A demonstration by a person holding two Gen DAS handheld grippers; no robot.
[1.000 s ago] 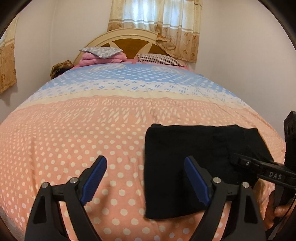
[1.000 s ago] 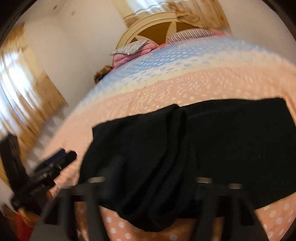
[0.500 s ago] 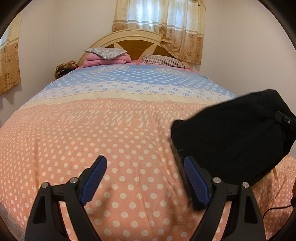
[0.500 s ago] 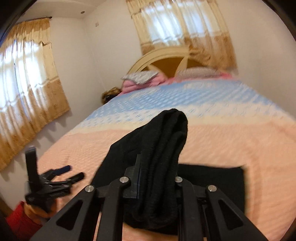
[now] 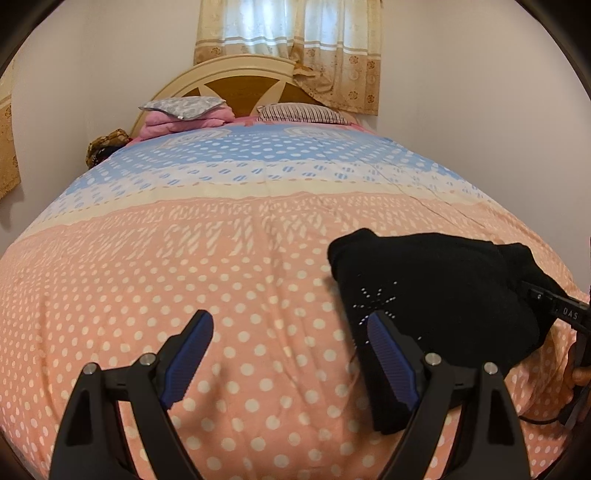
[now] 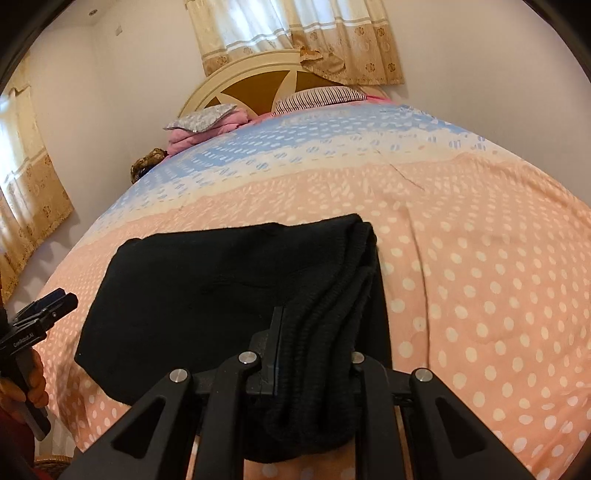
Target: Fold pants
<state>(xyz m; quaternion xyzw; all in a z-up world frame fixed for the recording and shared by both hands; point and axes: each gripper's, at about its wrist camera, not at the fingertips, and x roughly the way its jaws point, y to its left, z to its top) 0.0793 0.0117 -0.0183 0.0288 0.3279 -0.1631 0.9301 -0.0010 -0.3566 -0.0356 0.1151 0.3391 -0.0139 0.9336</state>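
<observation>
A: Left wrist view, left to right. Left gripper (image 5: 288, 350), bottom centre, fingers spread wide, blue pads (image 5: 188, 356) bare. It hangs over the dotted peach bedspread (image 5: 147, 277), holding nothing.

B: And the black pants (image 5: 439, 299)?

A: Lower right of that frame, a folded dark mass lying on the bedspread. The right-hand blue pad overlaps its near edge; contact, can't tell. At the far right edge, the right gripper's black body enters, fabric bunched against it.

B: Right wrist view?

A: Far left edge, the left gripper (image 6: 40, 310) seen small, jaws apart. Centre, the pants (image 6: 207, 291) lie flat across the bedspread (image 6: 480, 258). Bottom centre, right gripper (image 6: 314, 354), fingers closed on a thick ribbed fold of the pants, which rises off the flat layer.

B: Background?

A: Headboard (image 6: 255, 79) at top centre, curtain (image 6: 295, 33) above it, pink bedding and pillows (image 6: 314, 98) below.
</observation>
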